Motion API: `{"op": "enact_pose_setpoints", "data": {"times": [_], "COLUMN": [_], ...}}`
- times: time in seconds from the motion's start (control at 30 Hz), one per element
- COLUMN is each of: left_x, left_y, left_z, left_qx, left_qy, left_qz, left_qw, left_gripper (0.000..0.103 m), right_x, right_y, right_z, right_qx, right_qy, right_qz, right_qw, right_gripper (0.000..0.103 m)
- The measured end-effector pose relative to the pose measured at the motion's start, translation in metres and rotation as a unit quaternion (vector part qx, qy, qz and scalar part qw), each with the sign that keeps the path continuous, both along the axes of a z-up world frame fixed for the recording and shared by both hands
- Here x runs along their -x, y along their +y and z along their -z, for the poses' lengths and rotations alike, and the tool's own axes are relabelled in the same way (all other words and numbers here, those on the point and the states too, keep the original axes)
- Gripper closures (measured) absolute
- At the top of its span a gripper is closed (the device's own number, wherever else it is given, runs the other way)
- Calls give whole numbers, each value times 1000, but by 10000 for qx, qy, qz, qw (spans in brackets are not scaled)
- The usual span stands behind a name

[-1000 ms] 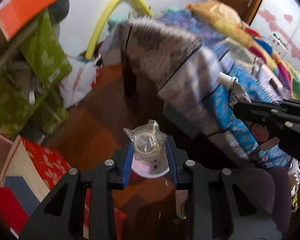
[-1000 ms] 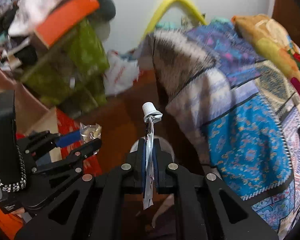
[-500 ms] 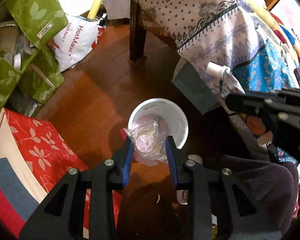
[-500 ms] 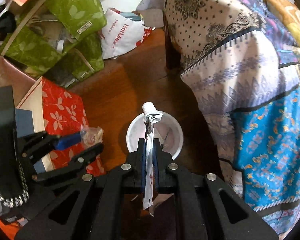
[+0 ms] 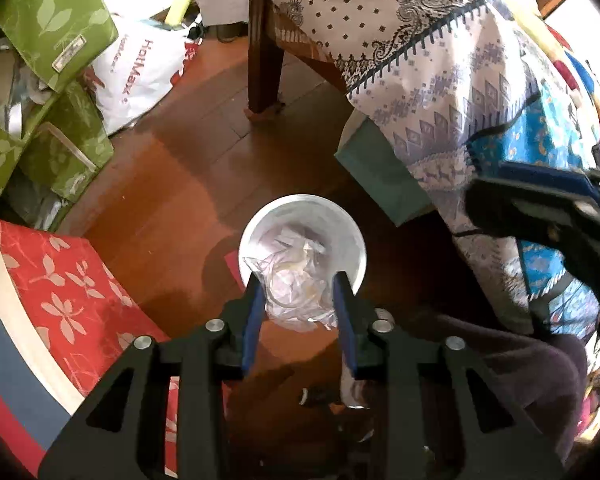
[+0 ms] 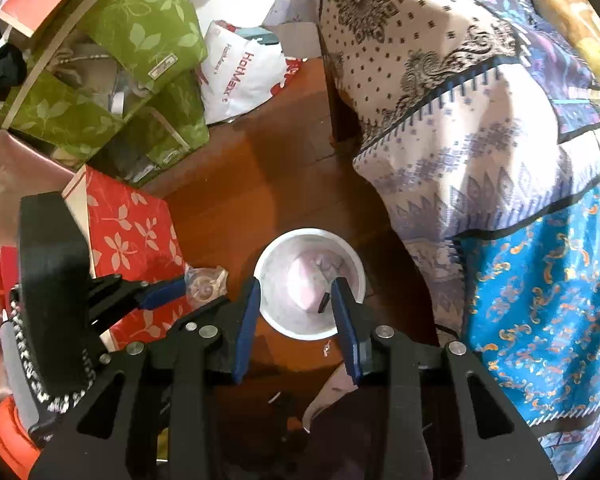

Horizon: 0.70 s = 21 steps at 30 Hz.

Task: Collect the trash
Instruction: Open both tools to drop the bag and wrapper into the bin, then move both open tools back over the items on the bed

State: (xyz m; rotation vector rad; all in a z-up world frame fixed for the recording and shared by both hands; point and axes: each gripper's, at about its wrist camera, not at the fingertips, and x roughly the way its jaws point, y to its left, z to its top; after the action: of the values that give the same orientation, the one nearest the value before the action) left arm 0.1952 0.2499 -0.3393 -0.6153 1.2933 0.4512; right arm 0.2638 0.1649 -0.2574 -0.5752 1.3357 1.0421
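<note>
Right wrist view: our right gripper (image 6: 296,294), jaws just opened and empty, above the round white plastic bin (image 6: 354,264); left gripper (image 5: 299,289), jaws just widened, with the crumpled clear plastic wrapper (image 5: 296,292) between them, also above it.

The right gripper (image 5: 540,200) is blurred and cut off at the frame edge; the bin's (image 5: 356,240) contents are indistinct.

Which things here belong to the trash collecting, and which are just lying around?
Job:
- round white plastic bin
- crumpled clear plastic wrapper
- left gripper
- right gripper

Lying about:
- green leaf-print boxes
- red floral box
- white HotMaxx bag
- patterned bedspread
</note>
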Motion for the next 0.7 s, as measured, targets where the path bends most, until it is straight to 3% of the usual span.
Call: {"op": "enact_pose_setpoints", "data": {"times": [0.07,0.3,0.7], "left_x": [-3,-3,5], "left_y": [2,-5,-38], "left_z": [-1,-20,-126], "left_qx": [89,-152,-1042], "left_qy": [7,-35,-907], "left_qz": [-105,-116,124], "left_qw": [9999,9998,9903], "left_gripper": [65,63,63], "right_x": [-2,-5,-1], "right_y": [-4,-23,-72], "right_z": [-4,-26,-96], "right_qx": [-30,-139,-797], "right_qy": [-26,-276,-812], "right_qz": [51,152,351], "right_qw": [10000,9994,9929], "right_gripper": [69,69,69]}}
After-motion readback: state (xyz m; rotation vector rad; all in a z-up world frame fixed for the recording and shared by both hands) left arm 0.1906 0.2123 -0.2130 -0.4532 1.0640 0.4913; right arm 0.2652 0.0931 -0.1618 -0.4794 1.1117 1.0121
